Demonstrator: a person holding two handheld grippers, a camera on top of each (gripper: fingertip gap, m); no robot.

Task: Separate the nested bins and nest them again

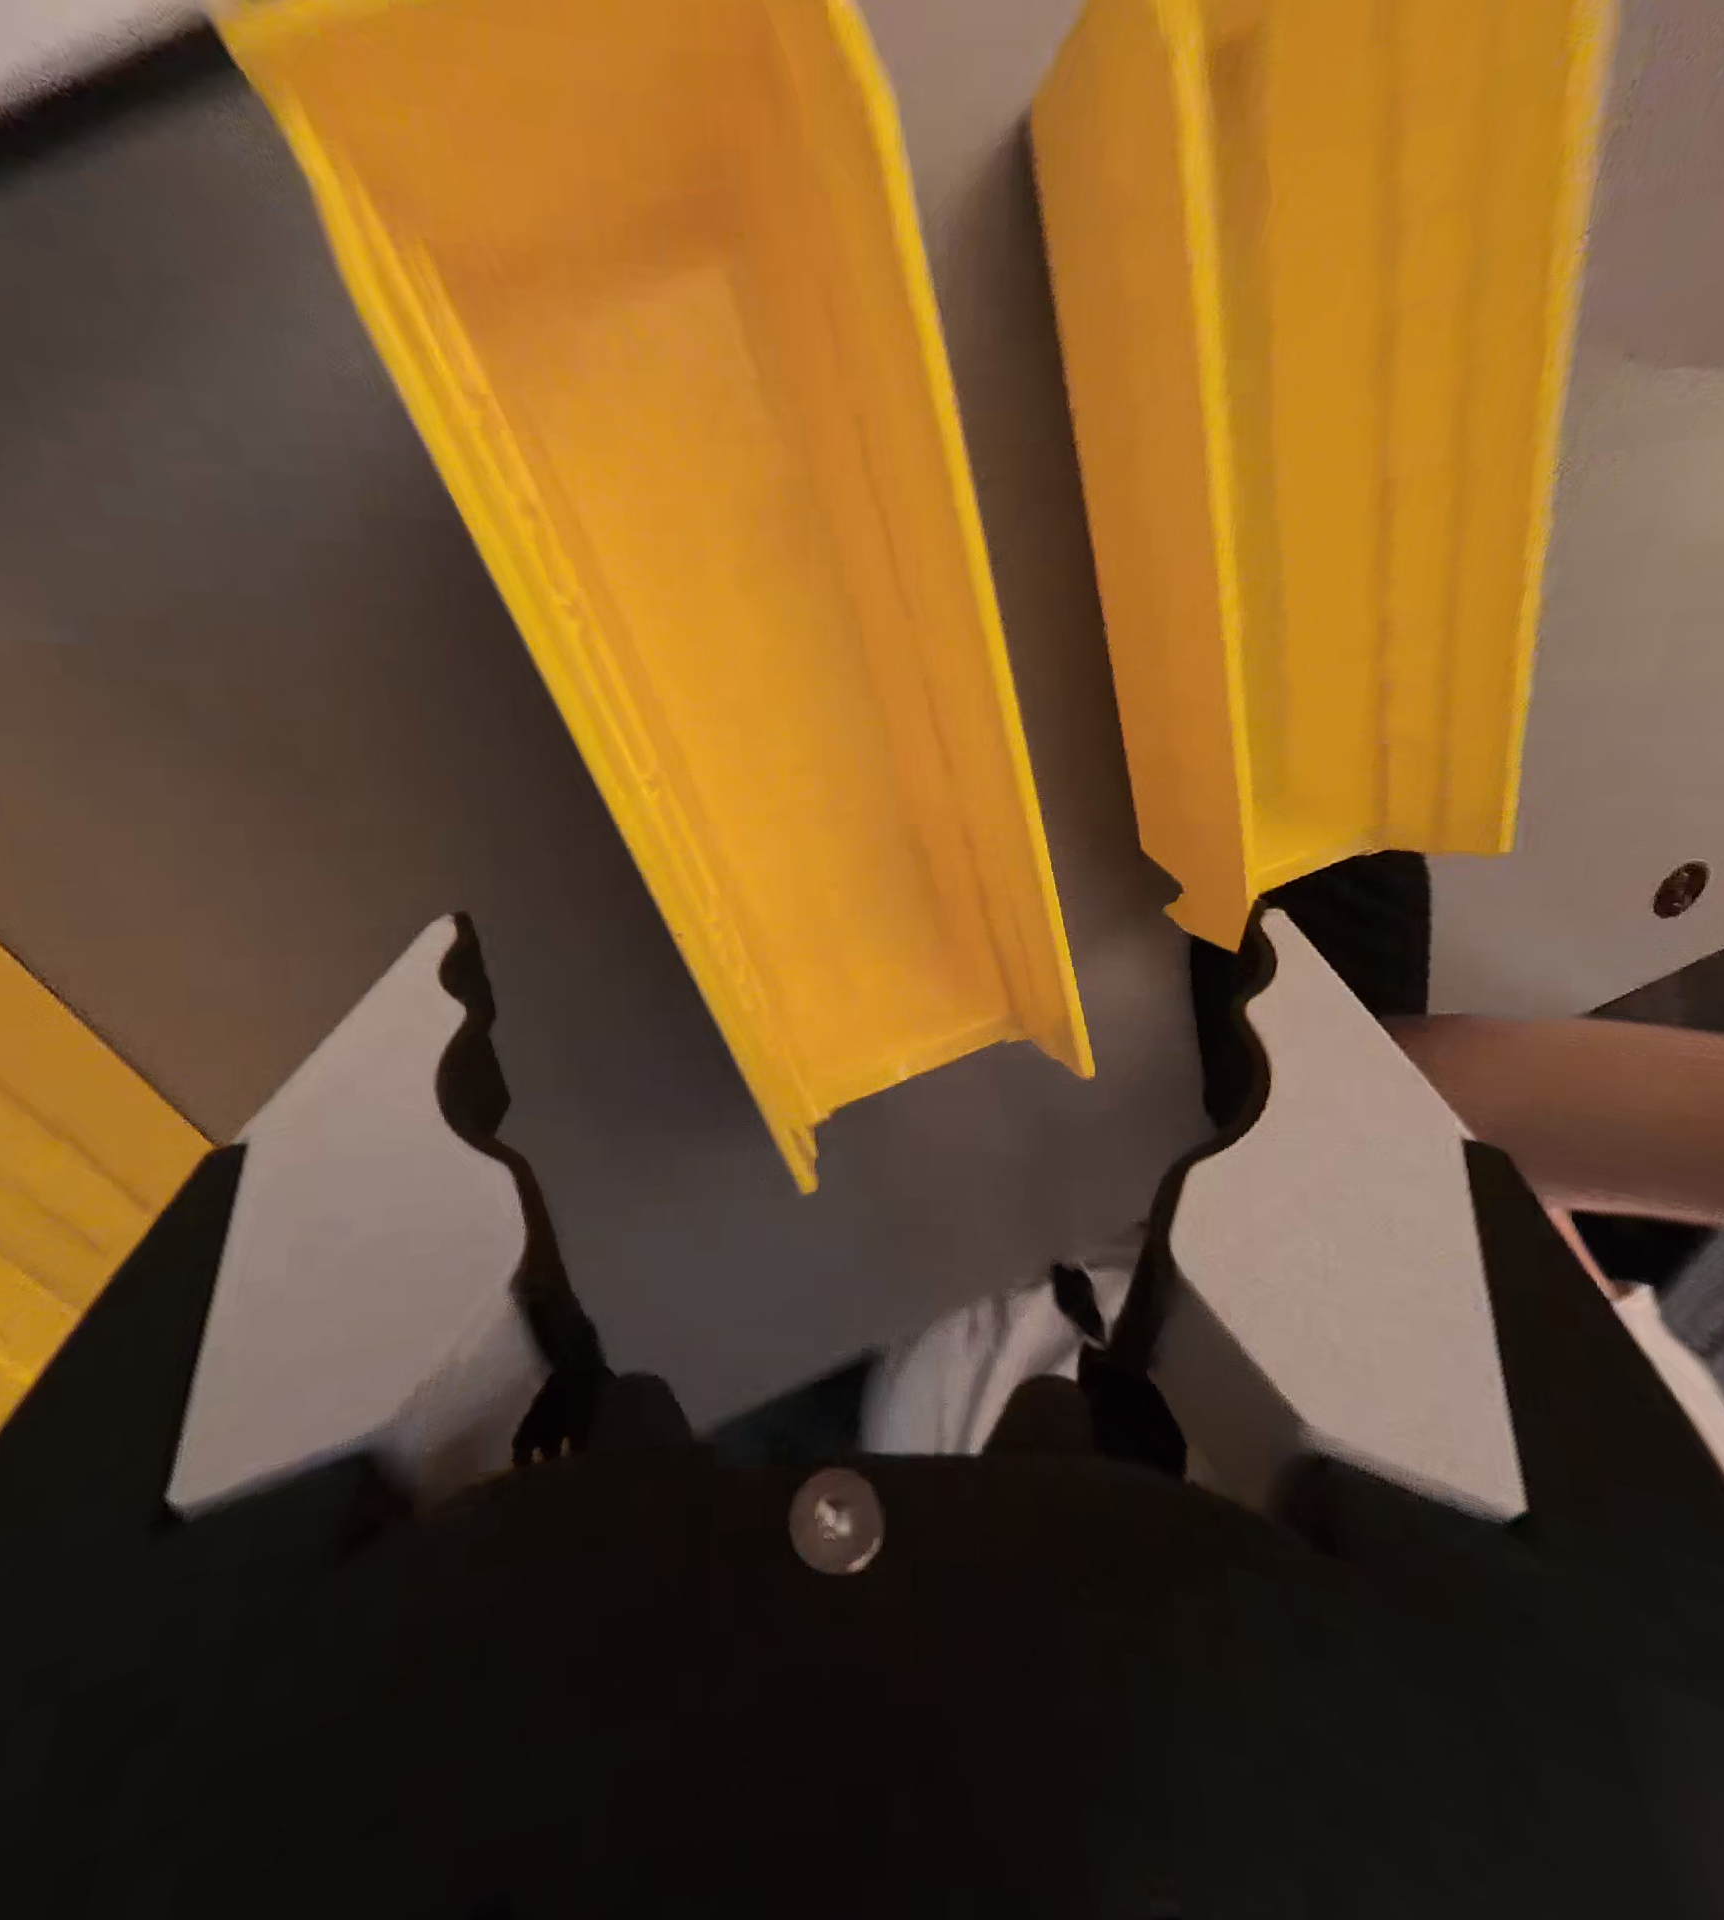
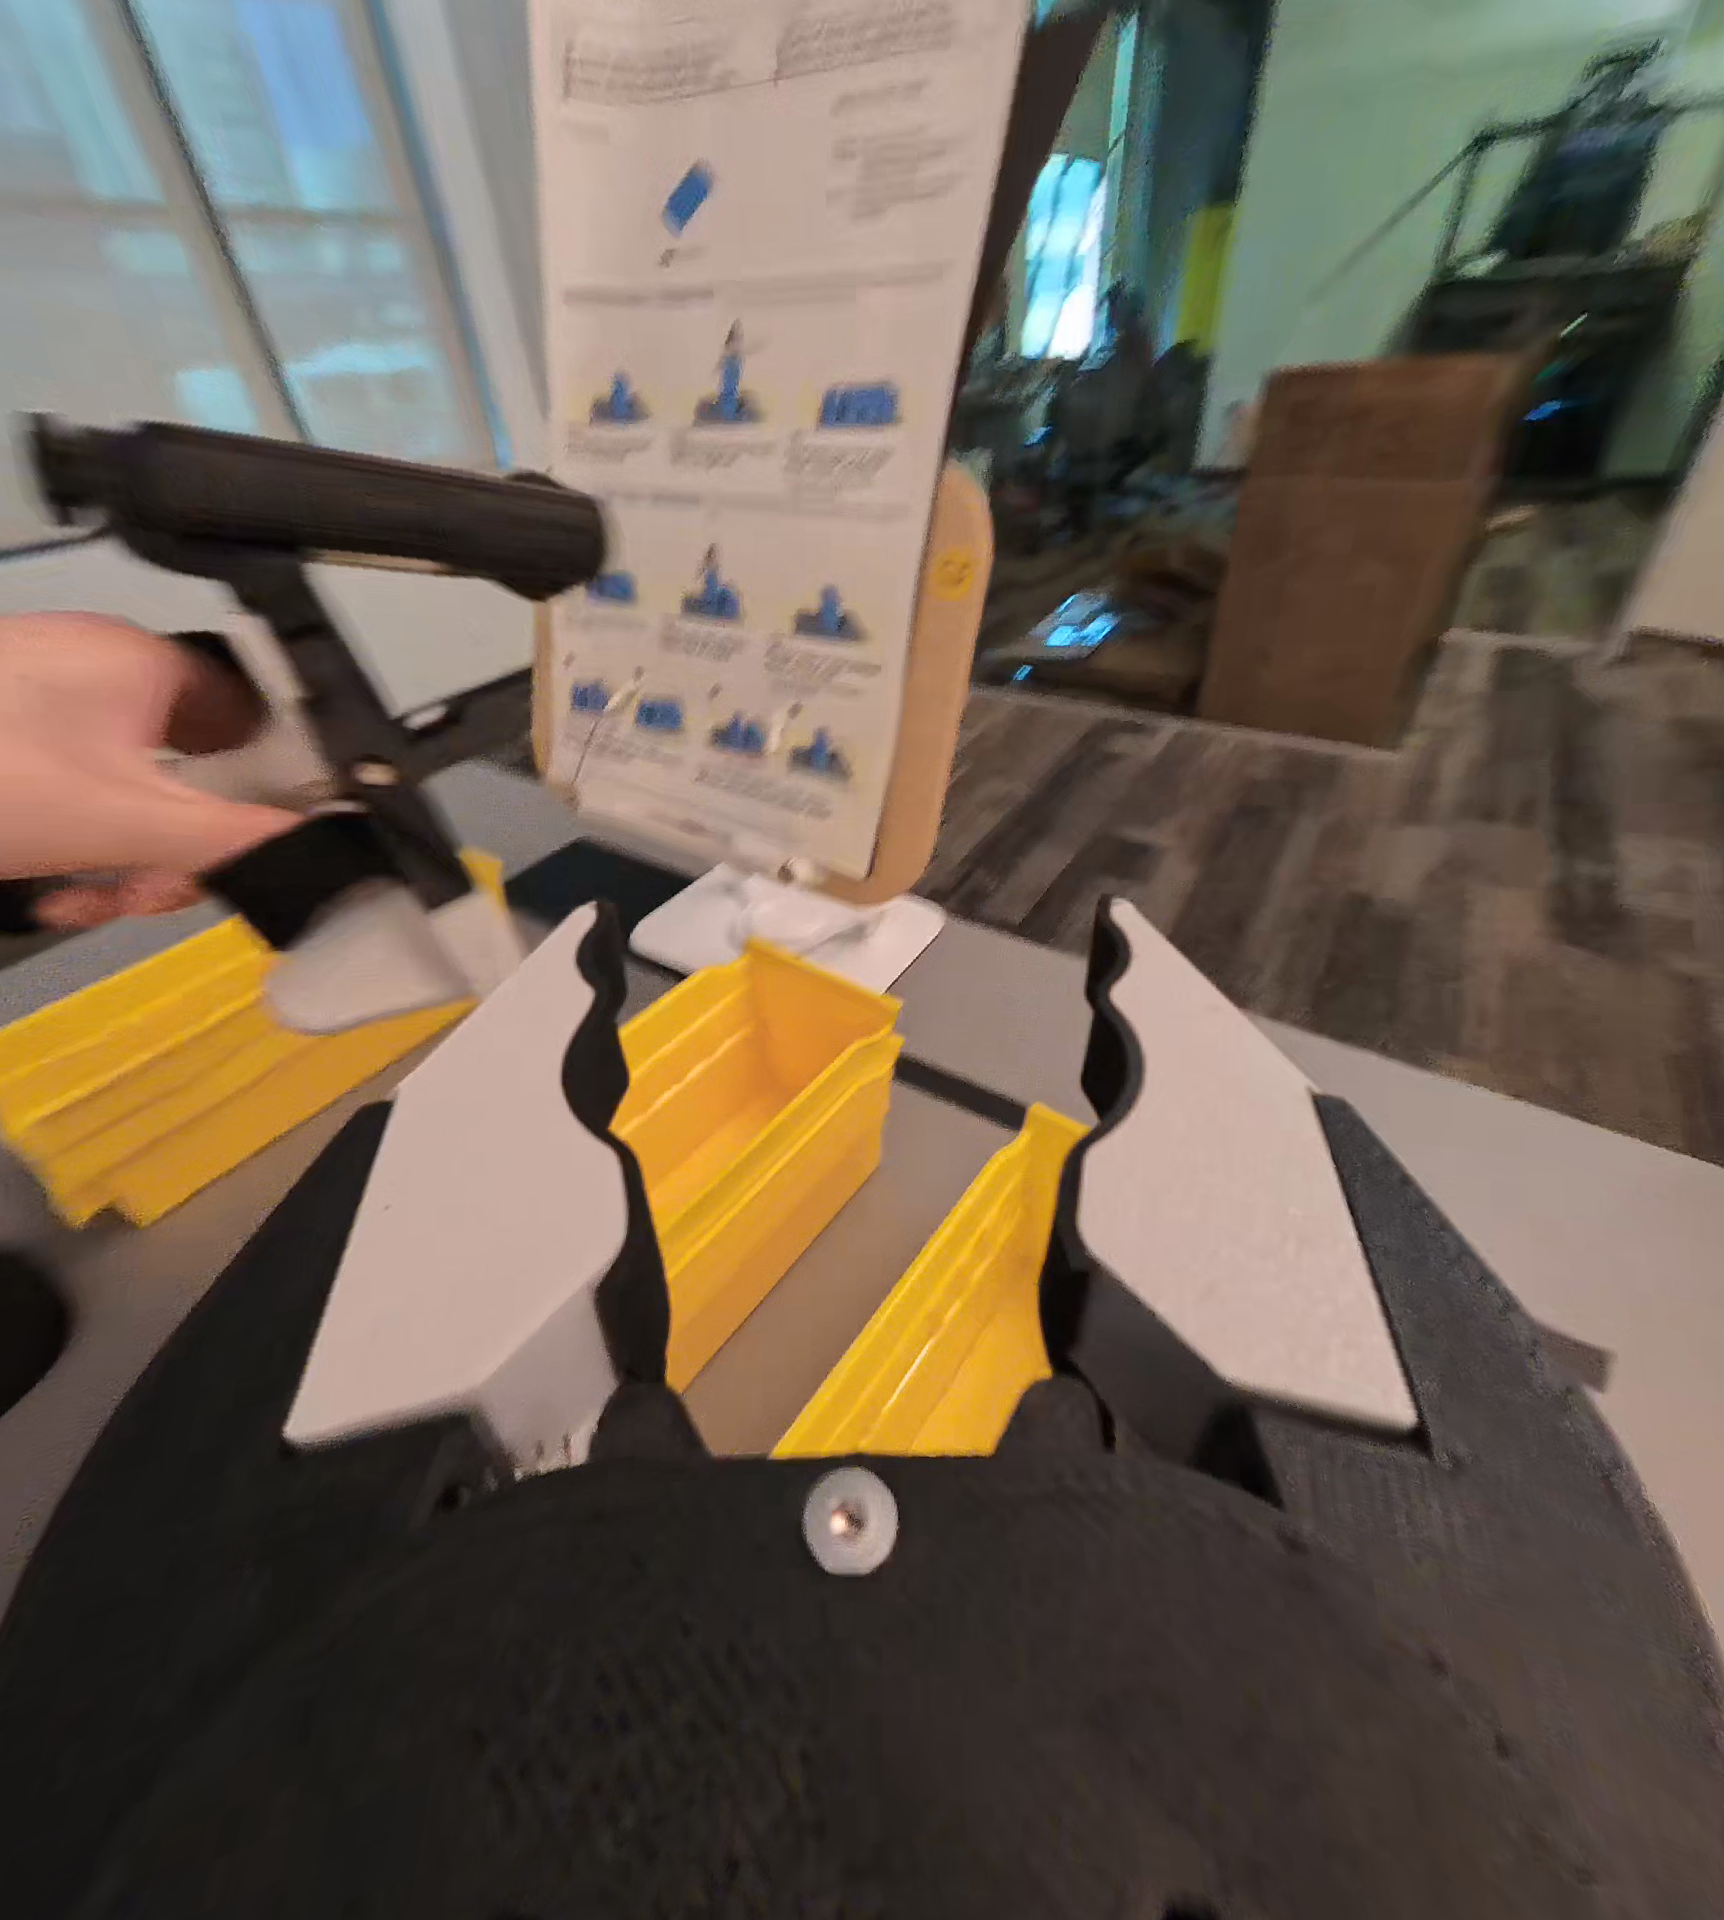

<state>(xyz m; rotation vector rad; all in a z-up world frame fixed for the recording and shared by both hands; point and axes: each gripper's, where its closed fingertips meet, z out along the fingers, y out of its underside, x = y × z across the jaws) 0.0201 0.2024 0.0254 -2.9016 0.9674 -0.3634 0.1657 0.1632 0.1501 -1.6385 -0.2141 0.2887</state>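
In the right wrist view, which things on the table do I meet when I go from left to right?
Left yellow bin with the left gripper over it → middle yellow bin → right yellow bin, next to the right gripper's right finger.

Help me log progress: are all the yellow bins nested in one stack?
No: the right wrist view shows three yellow bins standing apart on the table.

Both grippers: black textured bodies; grey wedge fingers [image 2: 1242, 1195] w/ wavy black pads; silver centre screw [image 2: 849, 1522]; white sleeve [image 1: 951, 1382].
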